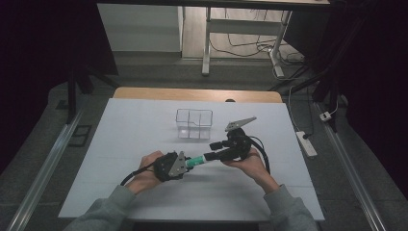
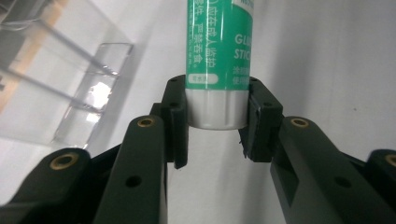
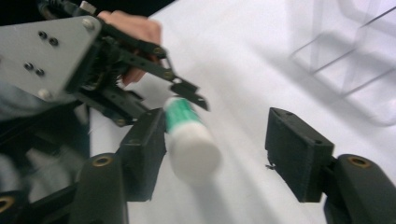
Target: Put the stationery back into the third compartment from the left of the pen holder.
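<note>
A green glue stick (image 1: pixel 196 161) with a white cap lies level above the white table (image 1: pixel 134 130), between the two hands. My left gripper (image 1: pixel 188 162) is shut on its grey base end; in the left gripper view both pads (image 2: pixel 177 116) press the sides of the glue stick (image 2: pixel 219 42). My right gripper (image 1: pixel 211 155) faces it from the right and stands open. In the right gripper view the capped end of the glue stick (image 3: pixel 189 135) lies between the jaws close against the left jaw, while the right pad (image 3: pixel 294 149) stands well apart. The left gripper (image 3: pixel 187 95) shows behind it.
A clear plastic organiser box (image 1: pixel 194 123) with compartments stands at the table's middle back, just beyond the grippers. A white power strip (image 1: pixel 306 143) lies on the floor to the right. Desk legs (image 1: pixel 207 43) and cables stand behind the table.
</note>
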Available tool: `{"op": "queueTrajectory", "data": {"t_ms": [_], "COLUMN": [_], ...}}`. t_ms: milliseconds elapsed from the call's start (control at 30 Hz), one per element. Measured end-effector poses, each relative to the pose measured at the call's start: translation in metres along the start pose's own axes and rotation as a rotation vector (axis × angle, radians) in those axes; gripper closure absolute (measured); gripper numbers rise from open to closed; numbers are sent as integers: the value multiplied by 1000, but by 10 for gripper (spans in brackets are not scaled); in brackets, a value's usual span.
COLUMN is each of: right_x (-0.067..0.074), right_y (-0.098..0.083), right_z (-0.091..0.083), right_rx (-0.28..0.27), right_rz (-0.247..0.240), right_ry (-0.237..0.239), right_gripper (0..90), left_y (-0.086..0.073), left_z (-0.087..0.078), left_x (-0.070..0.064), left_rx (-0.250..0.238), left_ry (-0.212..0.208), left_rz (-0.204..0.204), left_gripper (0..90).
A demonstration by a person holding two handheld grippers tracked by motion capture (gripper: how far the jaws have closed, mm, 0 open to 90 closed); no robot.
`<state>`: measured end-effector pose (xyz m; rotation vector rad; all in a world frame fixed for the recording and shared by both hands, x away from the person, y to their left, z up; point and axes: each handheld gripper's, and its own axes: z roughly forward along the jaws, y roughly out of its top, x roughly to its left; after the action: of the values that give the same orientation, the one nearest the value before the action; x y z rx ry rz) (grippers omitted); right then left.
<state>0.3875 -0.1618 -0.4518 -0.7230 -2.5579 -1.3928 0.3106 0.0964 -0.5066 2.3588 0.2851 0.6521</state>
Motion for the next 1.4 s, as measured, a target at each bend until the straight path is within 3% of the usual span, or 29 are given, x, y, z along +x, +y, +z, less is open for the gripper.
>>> {"op": "queueTrajectory", "data": {"t_ms": [200,433,600,867,1133,1400], "right_x": [1,7,10,13,16,17], "right_y": [-7,-11,-14,-14,-16,-15], "right_z": [-10,2,10,17,24,25], "right_rx": [-121,-108,-133,-173,-221,-238], "right_rz": [-19,-42,-44,-39,-11,-19], "right_ry": [-52,-50,-56,-69,-44,-1], "right_gripper": [339,347,381,412,536,637], "left_y": [-5,-6,-5,-1,5,3], "left_z": [-8,-6,-8,-2,6,11], "left_x": [8,12,13,9,-1,1], "left_rx": [-33,-48,-82,-85,-74,-61], "left_ry": [19,27,30,15,4,-16], "left_rz": [-87,-148,-192,-189,-174,-212], "left_gripper": [657,657,656,656,653,611]}}
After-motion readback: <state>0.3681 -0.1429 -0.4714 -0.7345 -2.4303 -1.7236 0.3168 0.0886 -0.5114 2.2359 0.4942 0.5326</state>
